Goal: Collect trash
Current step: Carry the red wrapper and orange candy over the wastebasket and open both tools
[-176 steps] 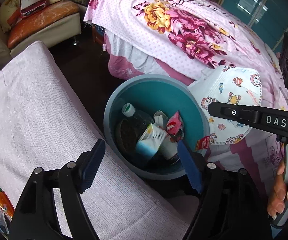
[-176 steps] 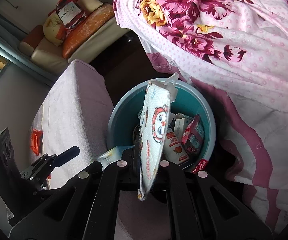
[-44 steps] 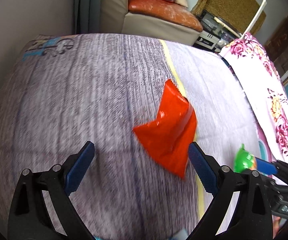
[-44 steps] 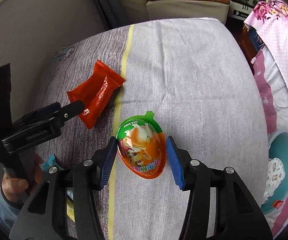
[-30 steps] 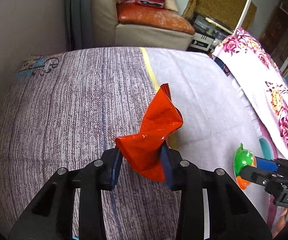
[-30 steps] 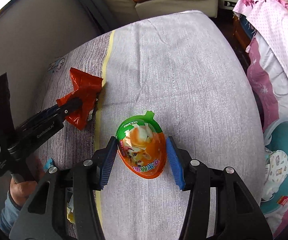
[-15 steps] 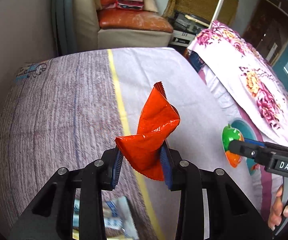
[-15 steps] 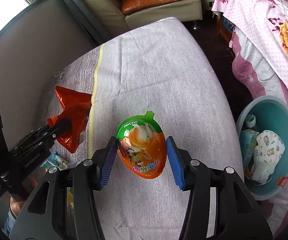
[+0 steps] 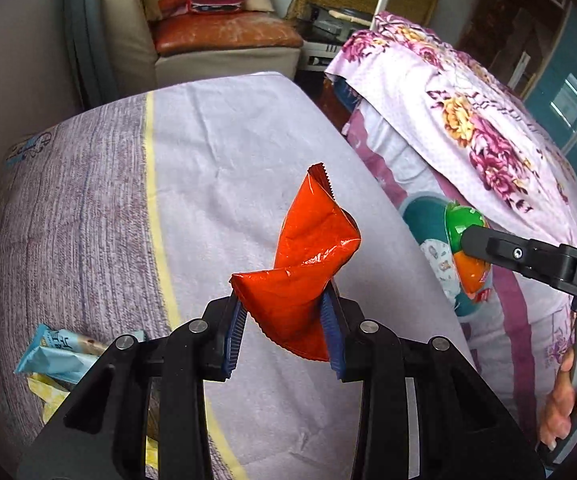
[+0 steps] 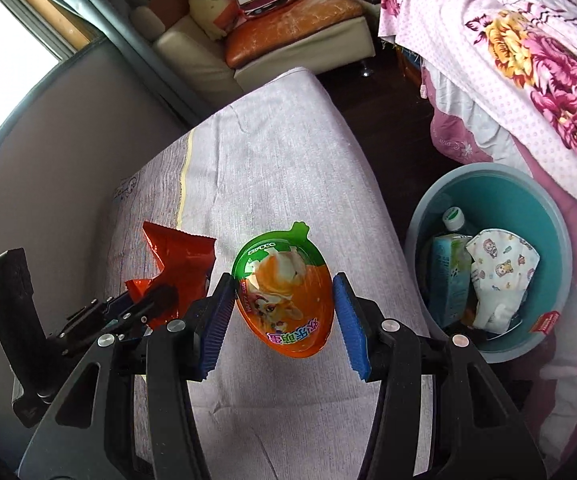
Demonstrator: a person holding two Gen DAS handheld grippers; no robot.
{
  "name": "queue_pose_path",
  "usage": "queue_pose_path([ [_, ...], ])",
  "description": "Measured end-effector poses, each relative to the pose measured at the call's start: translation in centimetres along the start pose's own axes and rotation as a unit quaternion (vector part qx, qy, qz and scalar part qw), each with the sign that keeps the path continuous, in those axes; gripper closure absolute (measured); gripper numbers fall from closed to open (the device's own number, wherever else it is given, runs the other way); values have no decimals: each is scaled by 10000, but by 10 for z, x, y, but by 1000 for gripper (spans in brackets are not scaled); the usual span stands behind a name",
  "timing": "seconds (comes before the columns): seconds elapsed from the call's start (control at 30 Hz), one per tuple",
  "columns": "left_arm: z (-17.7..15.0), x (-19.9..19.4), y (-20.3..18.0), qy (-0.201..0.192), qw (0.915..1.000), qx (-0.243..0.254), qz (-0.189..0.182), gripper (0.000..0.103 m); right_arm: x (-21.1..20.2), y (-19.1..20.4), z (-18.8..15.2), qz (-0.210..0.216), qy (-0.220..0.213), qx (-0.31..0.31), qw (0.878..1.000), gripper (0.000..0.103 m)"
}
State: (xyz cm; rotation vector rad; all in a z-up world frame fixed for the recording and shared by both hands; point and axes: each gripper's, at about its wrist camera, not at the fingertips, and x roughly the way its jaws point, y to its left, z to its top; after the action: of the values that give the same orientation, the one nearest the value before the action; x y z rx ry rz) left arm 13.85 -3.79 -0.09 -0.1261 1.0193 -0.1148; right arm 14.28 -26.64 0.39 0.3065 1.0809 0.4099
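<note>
My left gripper [image 9: 284, 320] is shut on a crumpled red wrapper [image 9: 308, 256] and holds it up above the grey cloth-covered table [image 9: 228, 152]. The wrapper also shows in the right wrist view [image 10: 180, 264]. My right gripper [image 10: 284, 308] is shut on a green and orange egg-shaped package [image 10: 284, 300], lifted above the table. That package also shows in the left wrist view [image 9: 464, 248], held over towards the bin. The teal trash bin [image 10: 528, 208] stands on the floor to the right of the table, with a bottle, a carton and a child's face mask [image 10: 500, 272] inside.
A light blue wrapper [image 9: 60, 352] and a yellow one [image 9: 48, 396] lie on the table at the lower left. A bed with a floral pink cover [image 10: 528, 40] stands right of the bin. A sofa with an orange cushion [image 10: 288, 16] is at the back.
Both grippers have moved right towards the bin with their items held. The bin is now in fuller view at the right, and the blue wrapper has come into view on the table.
</note>
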Motion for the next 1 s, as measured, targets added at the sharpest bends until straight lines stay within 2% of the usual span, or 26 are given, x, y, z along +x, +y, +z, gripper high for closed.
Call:
queue_pose_path([
  [0.3, -2, 13, -61, 145, 9990, 397, -140, 68, -29, -45, -8, 48, -316, 330, 9989, 55],
  [0.6, 6, 37, -126, 310, 9951, 885, -325, 68, -61, -105, -8, -302, -646, 783, 9944, 55],
  [0.8, 11, 52, -155, 426, 9911, 1216, -344, 68, -69, -135, -4, -422, -704, 998, 9916, 55],
  [1.0, 16, 66, -171, 513, 9887, 1343, -430, 67, -69, -152, 0, -551, -687, 1089, 9901, 55],
])
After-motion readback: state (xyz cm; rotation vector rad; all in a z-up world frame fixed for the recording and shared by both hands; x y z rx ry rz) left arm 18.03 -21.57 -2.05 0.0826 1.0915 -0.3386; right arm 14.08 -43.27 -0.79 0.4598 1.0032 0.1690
